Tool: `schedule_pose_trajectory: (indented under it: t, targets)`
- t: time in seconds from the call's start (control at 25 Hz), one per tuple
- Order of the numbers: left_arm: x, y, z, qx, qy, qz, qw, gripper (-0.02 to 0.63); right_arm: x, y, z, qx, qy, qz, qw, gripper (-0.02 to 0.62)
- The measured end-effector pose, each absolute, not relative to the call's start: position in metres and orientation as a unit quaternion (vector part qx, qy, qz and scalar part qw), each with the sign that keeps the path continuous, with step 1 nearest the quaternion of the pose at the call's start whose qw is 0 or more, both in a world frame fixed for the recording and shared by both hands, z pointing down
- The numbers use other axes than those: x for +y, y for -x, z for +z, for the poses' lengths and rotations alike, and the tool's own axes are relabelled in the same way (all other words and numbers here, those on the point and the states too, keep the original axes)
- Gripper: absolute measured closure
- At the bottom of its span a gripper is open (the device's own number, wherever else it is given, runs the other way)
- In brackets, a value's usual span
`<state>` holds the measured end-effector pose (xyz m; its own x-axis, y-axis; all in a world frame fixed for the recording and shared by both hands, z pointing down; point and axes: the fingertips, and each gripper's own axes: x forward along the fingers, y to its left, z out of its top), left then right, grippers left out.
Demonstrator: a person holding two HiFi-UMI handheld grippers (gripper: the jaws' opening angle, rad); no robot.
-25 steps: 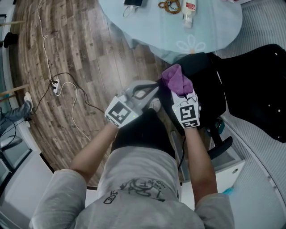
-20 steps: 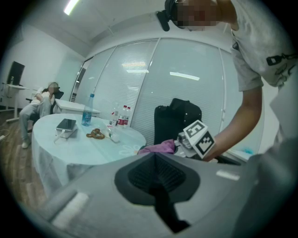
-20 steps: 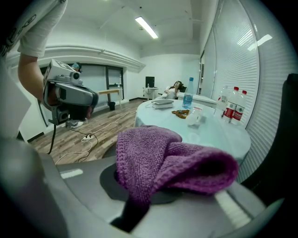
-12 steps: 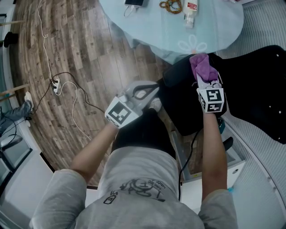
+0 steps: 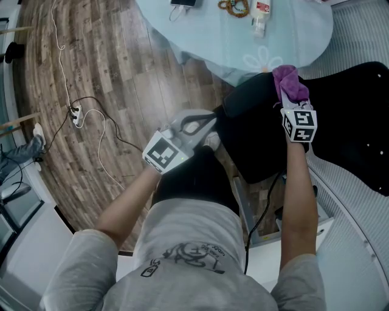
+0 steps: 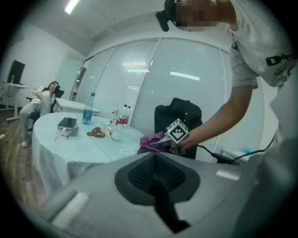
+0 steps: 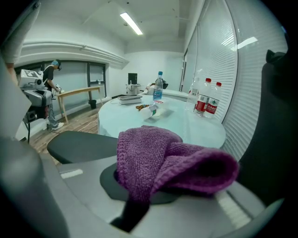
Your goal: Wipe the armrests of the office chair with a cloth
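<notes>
— Purple knit cloth [image 7: 163, 158] is clamped in the right gripper [image 5: 293, 104]. The jaws are closed on a fold and the rest bulges out over the tips. Is that enough to wipe with?
— I'd say so, but lead with the loose bulge, not the jaw plastic. Press it flat and drag along the armrest's length, end to end.
— And the left gripper [image 5: 206, 124]?
— Its jaws are together with nothing between them, and it hangs at the near-left corner of the office chair [image 5: 255, 143]. It could steady the chair, which will likely swivel under a push.
— Where's the armrest?
— A black padded surface [image 7: 79, 144] lies just below and left of the cloth in the right gripper view. I can't tell whether that's an armrest pad or the seat edge, nor whether the cloth touches anything. In the head view the cloth sits at the chair's far edge, beside the backrest [image 5: 352, 115].
— What's in the way?
— Nearest, a black cable [image 5: 262, 209] hangs by the white cabinet [image 5: 319, 228] under the right arm. Beyond the chair, the round table [image 5: 200, 36] stands close, so a long forward stroke could bump its edge. It carries water bottles [image 7: 201, 104], a phone [image 5: 181, 3] and beads [image 5: 231, 7]. A white cord and power strip [image 5: 74, 114] lie on the wood floor [image 5: 121, 61], well clear. Farthest off, a person [image 7: 50, 86] stands at a bench.
</notes>
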<state>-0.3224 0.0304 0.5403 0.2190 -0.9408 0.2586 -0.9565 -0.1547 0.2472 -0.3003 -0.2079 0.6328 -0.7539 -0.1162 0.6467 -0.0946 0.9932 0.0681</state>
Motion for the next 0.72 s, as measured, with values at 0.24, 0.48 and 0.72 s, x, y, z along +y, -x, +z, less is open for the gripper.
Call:
schedule_pose_trajectory:
  t: [0.24, 0.48, 0.72]
  targets:
    - [0.028, 0.319, 0.539, -0.623, -0.761, 0.019, 0.179, 0.604, -0.201, 0.3, 0.632, -0.938, -0.099, 0.028, 0.331, 0.569]
    - [0.026, 0.314, 0.538, -0.622, -0.762, 0.019, 0.18, 0.604, -0.153, 0.304, 0.626, -0.944, -0.062, 0.013, 0.323, 0.569]
    - [0.024, 0.314, 0.536, -0.624, -0.761, 0.019, 0.179, 0.604, -0.09, 0.303, 0.623, -0.951, -0.024, 0.014, 0.307, 0.569]
